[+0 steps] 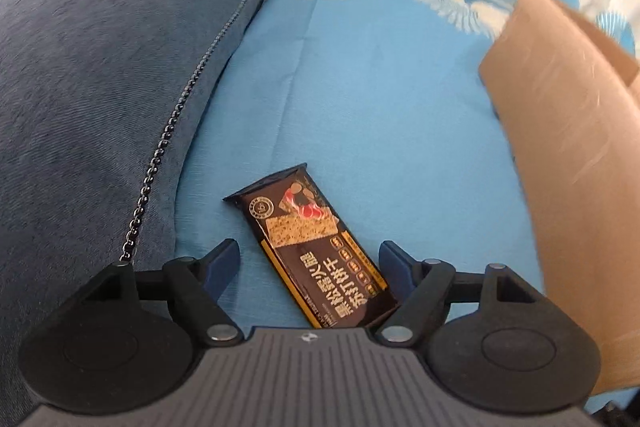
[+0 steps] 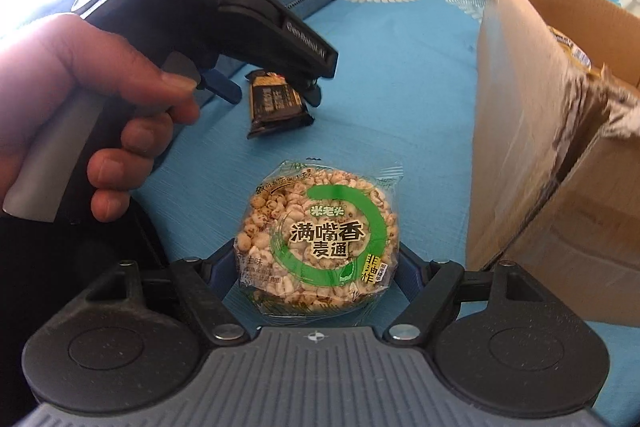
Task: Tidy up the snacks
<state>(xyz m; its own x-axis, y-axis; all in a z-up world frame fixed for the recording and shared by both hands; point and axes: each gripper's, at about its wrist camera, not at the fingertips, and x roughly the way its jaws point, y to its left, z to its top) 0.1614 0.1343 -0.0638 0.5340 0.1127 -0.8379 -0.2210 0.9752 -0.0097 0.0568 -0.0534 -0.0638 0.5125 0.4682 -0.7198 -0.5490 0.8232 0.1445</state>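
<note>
The left gripper (image 1: 310, 259) is being held wide open, gripping nothing; the cracker pack (image 1: 310, 247) is lying slantwise between its fingers, nearer the right one. The right gripper (image 2: 316, 263) is being held open around the puffed cake (image 2: 320, 243), pads apparently not yet pressing. Judged: the slanted pack could be pinched at a corner and twist free.

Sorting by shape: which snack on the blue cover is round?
The puffed-grain cake with the green ring, lying between the right gripper's fingers. The dark cracker pack by the left gripper is a long rectangle.
</note>
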